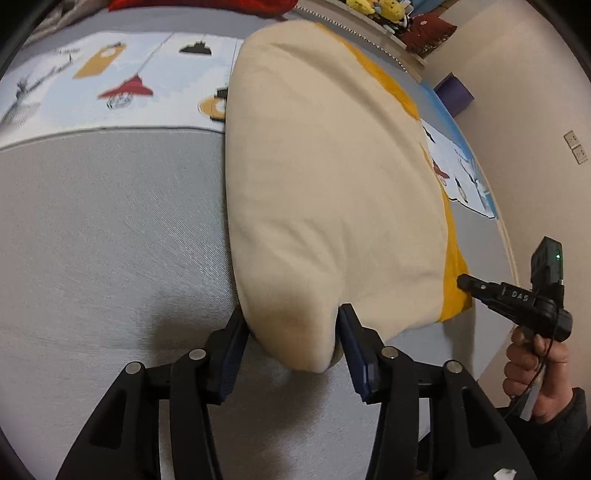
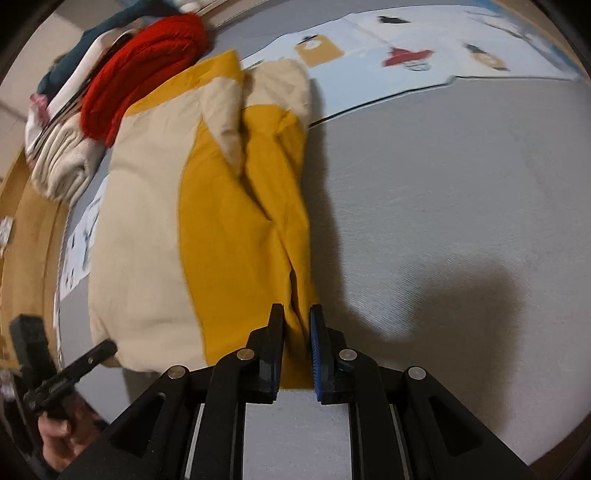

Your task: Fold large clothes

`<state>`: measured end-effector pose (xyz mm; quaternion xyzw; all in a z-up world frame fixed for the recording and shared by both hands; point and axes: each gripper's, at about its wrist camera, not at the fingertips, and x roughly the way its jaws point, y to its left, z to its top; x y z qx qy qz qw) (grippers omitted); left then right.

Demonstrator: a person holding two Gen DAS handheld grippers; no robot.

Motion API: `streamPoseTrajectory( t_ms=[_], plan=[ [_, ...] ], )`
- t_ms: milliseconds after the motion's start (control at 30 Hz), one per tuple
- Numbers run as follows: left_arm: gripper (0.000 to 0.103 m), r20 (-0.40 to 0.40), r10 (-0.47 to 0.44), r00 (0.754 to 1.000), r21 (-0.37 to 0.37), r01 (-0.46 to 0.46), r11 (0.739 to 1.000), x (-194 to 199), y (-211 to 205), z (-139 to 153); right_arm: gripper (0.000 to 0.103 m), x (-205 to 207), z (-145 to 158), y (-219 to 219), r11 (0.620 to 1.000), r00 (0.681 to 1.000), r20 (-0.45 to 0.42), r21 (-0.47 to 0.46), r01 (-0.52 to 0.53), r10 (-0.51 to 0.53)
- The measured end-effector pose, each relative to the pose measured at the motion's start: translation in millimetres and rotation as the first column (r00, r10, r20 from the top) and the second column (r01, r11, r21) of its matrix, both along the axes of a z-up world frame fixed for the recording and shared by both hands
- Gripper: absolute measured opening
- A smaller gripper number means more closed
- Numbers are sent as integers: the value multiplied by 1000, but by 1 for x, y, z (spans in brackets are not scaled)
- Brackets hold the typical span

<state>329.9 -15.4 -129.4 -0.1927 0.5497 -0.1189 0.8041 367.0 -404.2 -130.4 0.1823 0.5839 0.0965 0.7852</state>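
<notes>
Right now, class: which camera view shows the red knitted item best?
The right wrist view: the red knitted item lies in plain sight beside the cream-and-yellow garment. The left wrist view catches only a red sliver at its top edge.

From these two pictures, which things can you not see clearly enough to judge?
- Left wrist view: whether the left gripper presses the cream and yellow garment; the bulging corner hides its jaws' inner faces.
- Right wrist view: whether the right gripper pinches the yellow hem; the fabric covers the contact.
- Right wrist view: the piled clothes are blurred and cut by the lens edge.
</notes>
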Motion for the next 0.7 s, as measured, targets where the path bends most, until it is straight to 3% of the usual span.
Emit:
streamPoseTrajectory(
  t_ms=[100,200,233,300,367,400,500,567,633,700],
  plan=[
    [45,49,5,999,28,-7,1000,-6,5,8,18,-9,8,-9,995,997,30,58,75,-77],
    [40,51,-10,999,47,7,999,-10,8,6,21,-15,8,-1,999,997,66,32,37,-39],
    [34,55,-21,998,52,18,999,-14,8,6,23,-15,4,3,1000,998,60,-7,11,-10],
    [30,59,-57,997,101,51,994,-21,3,6,26,-13,-11,11,980,999,0,-191,-47,47],
    [27,46,-74,996,179,65,982,-26,-1,6,26,-18,-14,-1,941,1000,-27,-339,1,-10],
    [24,43,-79,996,205,69,976,-31,0,9,26,-23,-9,-9,930,998,-23,-365,49,-62],
    [23,117,-82,990,262,49,964,-49,-3,42,26,-44,33,-26,946,984,83,-274,174,-157],
    [24,192,-77,978,302,16,953,-64,-6,72,30,-69,76,-20,949,967,227,-261,179,-120],
    [39,260,-60,964,319,-27,947,-83,-9,101,31,-93,109,-7,952,939,338,-261,163,-69],
    [56,332,-28,943,318,-83,944,-107,-12,129,41,-127,142,13,953,896,444,-267,140,-7]
  ],
)
